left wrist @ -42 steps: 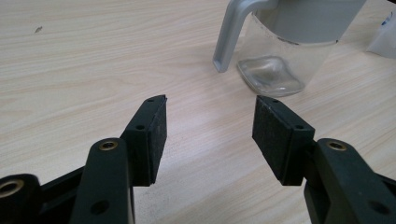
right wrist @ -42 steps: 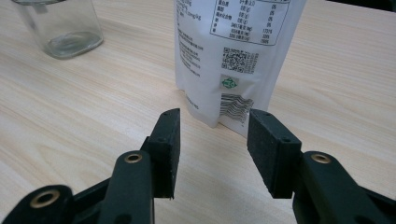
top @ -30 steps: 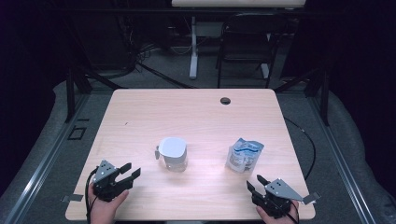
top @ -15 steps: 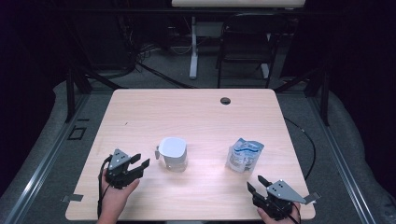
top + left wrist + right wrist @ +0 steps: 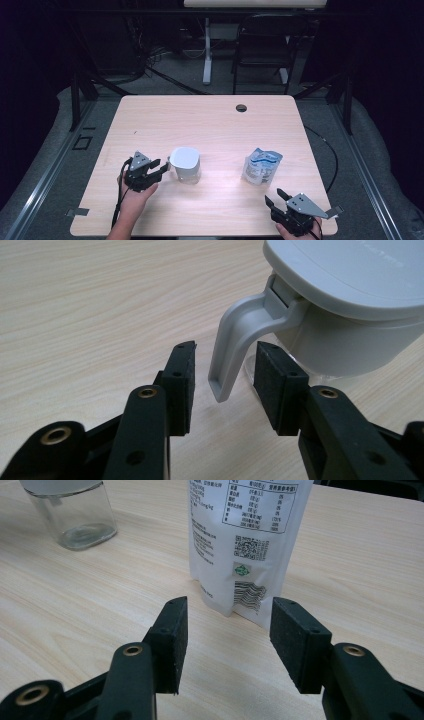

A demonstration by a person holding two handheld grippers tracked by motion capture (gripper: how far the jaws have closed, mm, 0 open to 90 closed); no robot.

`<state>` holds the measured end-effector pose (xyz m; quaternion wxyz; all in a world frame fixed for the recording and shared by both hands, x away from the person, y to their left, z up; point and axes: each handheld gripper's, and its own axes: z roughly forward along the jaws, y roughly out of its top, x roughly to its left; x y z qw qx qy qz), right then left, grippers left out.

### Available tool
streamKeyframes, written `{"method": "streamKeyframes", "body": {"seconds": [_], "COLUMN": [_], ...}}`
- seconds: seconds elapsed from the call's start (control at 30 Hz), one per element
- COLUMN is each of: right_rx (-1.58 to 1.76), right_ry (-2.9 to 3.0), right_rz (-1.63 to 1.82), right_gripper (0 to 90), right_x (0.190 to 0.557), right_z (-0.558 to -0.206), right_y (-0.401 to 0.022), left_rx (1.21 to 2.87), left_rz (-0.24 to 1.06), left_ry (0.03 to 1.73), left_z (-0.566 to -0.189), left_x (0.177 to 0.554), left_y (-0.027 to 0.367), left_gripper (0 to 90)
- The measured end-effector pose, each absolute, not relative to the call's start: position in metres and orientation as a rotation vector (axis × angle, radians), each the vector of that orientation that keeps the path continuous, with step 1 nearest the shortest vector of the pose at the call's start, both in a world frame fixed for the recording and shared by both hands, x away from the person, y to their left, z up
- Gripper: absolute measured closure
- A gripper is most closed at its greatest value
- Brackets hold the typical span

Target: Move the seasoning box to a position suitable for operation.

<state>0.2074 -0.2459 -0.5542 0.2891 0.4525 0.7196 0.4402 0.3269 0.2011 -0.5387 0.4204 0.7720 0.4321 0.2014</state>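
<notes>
A clear jug with a pale grey lid and handle stands left of the table's middle. My left gripper lies just left of it. In the left gripper view its jaws have just been closing around the handle, with gaps still on both sides of it. A white printed pouch stands upright to the right. My right gripper sits near the front right corner, and its jaws have just been opening with nothing between them. The pouch is a little beyond its tips, and the jug stands farther off.
The wooden table has a round cable hole near its far edge. A dark chair and a desk leg stand on the floor behind the table. Bare tabletop lies between the jug and the pouch.
My left gripper has moved forward and to the right, up to the jug, so the handle now sits between its jaws. The right gripper has stayed in place.
</notes>
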Motion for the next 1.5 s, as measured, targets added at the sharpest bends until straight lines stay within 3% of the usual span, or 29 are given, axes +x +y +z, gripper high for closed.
{"method": "streamKeyframes", "body": {"seconds": [0.67,0.83,1.0,1.5], "right_rx": [1.222,1.226,1.220,1.229], "right_ry": [1.909,1.909,1.922,1.916], "right_rz": [1.189,1.189,1.183,1.187], "right_gripper": [47.9,47.9,47.8,47.8], "right_x": [0.207,0.207,0.208,0.209], "right_z": [-0.554,-0.556,-0.557,-0.560], "right_y": [-0.247,-0.247,-0.245,-0.246], "left_rx": [1.978,1.977,1.984,2.002], "left_rz": [0.484,0.478,0.496,0.515], "left_ry": [1.057,1.058,1.057,1.029], "left_z": [-0.543,-0.543,-0.543,-0.543], "left_x": [0.332,0.331,0.330,0.320], "left_y": [0.192,0.191,0.192,0.190], "left_gripper": [76.5,75.2,81.9,83.0]}}
